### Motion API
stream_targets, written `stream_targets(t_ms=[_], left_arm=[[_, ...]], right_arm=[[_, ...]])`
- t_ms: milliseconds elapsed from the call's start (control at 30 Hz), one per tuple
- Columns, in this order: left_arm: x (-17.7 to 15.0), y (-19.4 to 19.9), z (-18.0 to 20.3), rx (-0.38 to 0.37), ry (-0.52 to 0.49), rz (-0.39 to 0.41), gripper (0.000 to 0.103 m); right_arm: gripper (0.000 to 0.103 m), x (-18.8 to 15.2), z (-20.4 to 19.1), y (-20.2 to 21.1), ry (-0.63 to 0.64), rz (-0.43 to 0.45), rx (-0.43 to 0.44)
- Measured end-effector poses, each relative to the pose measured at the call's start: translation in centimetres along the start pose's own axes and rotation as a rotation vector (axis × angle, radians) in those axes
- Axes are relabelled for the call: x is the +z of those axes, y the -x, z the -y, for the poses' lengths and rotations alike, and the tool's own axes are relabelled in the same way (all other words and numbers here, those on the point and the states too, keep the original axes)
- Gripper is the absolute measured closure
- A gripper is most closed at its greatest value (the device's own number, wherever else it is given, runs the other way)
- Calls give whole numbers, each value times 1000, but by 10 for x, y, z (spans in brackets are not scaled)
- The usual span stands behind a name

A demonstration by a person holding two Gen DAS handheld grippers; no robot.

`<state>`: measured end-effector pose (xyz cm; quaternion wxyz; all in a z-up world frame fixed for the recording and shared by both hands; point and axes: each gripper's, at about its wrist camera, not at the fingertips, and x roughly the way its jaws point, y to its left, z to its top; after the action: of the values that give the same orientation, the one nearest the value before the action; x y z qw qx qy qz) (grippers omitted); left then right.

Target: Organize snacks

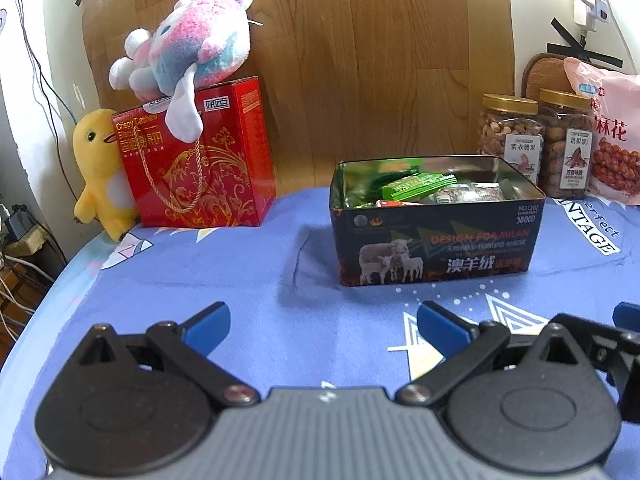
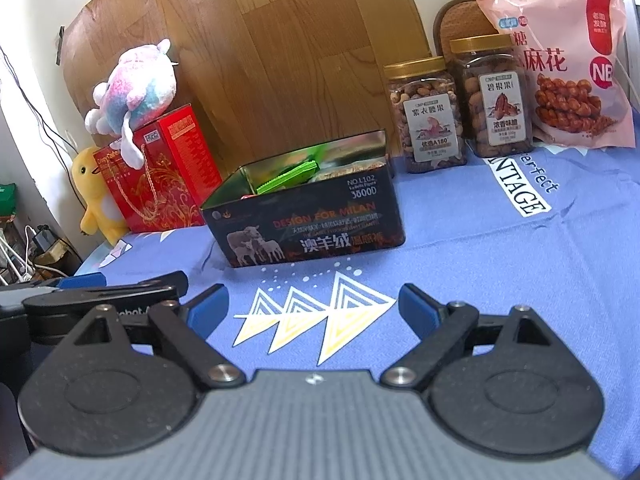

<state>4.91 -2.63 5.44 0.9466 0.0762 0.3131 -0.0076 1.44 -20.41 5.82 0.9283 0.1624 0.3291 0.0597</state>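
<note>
The left claw (image 1: pixel 324 326) hangs low over the blue-clothed counter (image 1: pixel 248 288), jaws wide apart and empty. Just beyond it stands the dark tin (image 1: pixel 436 240), open, with wrapped snacks (image 1: pixel 420 186) inside. Left of the tin stands a red gift box (image 1: pixel 196 160); right of the tin, two nut jars (image 1: pixel 536 140).

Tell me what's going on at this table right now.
Nothing is being held. The left gripper and right gripper both hover open over the blue printed tablecloth. Ahead sits an open black metal tin already holding wrapped snacks, including a green packet. Two gold-lidded nut jars and a pink snack bag stand behind, untouched.
</note>
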Motion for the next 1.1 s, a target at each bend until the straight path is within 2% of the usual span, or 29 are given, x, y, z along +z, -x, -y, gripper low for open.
stream_targets(t_ms=[767,967,1100], left_arm=[[-1,5,5,-11,-12,14,0],[-1,3,3,-26,0,0,0],[-3,6,3,-69,7,16,1]], right_arm=[[9,-1,-1,3,1,11,-4],[9,-2,-1,3,1,10,-8],[9,-2,-1,4,2,12,-8]])
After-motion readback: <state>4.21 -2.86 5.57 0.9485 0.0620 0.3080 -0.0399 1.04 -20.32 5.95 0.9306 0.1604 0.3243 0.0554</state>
